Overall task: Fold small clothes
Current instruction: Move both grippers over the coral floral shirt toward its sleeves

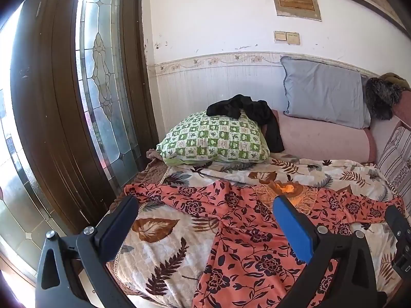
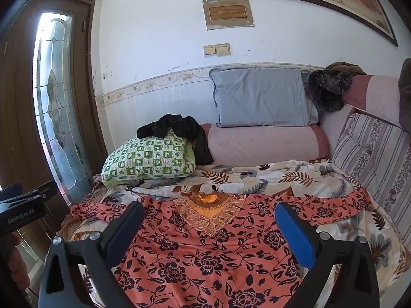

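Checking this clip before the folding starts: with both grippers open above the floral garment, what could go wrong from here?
1. The orange floral garment lies on a leaf-print blanket; a low pinch by the right gripper might catch both layers.
2. Its left sleeve is rumpled near the bed edge, so the left gripper may fold it unevenly.
3. The embroidered neckline could snag.

A dress (image 2: 210,251) lies on the blanket (image 2: 282,177); behind it, a pillow (image 2: 149,161) apparently bears dark clothing (image 2: 179,128).
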Tool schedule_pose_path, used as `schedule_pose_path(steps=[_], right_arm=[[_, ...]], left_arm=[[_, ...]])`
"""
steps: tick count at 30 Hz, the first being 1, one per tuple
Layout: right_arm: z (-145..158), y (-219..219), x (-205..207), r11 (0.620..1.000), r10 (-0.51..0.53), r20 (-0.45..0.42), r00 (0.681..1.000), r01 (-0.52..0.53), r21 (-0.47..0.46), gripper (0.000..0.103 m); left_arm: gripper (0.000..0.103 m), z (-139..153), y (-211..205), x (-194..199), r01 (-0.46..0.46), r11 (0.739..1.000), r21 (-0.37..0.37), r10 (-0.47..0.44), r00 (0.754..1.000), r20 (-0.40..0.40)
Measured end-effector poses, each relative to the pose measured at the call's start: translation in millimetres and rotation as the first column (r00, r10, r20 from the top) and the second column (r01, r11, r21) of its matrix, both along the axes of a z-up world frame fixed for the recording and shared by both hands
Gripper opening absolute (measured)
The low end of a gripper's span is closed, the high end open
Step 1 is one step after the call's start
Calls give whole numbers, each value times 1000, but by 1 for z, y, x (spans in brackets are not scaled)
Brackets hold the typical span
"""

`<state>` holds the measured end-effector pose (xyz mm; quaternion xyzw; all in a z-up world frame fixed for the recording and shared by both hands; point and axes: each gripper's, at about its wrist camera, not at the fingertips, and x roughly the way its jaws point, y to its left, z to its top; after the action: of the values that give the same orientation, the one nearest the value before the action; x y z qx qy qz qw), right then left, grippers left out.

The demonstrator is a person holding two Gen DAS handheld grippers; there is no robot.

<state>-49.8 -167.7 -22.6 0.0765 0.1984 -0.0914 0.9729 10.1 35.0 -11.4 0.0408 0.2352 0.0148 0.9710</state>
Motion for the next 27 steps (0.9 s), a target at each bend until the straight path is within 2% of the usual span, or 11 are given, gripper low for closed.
schedule_pose_path(steps=[12,15,18,21,23,25,27], right_arm=[[-2,5,5,1000,-13,-17,1000,13,3,103],[-8,-6,7,999,-18,-30,999,19,31,103],[-23,-38,16,993,-58,-44,997,62,100,103],[-47,-83,20,974,-121,-85,989,135,183,103],[-64,-124,22,953,-165,-78,983,179,244,103],[-85,-172,21,915,-208,-75,975,221,339,103],[-112,-227,16,846,-256,-114,960,280,453,103]], left_arm=[[103,-9,-3,7,1,1000,6,-1,1000,-15],[103,-28,-12,23,32,999,10,-31,996,-81],[103,-66,-26,47,87,996,5,-84,973,-216],[103,-111,-45,73,130,992,0,-121,924,-363],[103,-133,-58,86,141,990,9,-125,902,-412],[103,-146,-69,96,148,989,16,-128,896,-426],[103,-153,-81,107,156,988,12,-137,899,-417]])
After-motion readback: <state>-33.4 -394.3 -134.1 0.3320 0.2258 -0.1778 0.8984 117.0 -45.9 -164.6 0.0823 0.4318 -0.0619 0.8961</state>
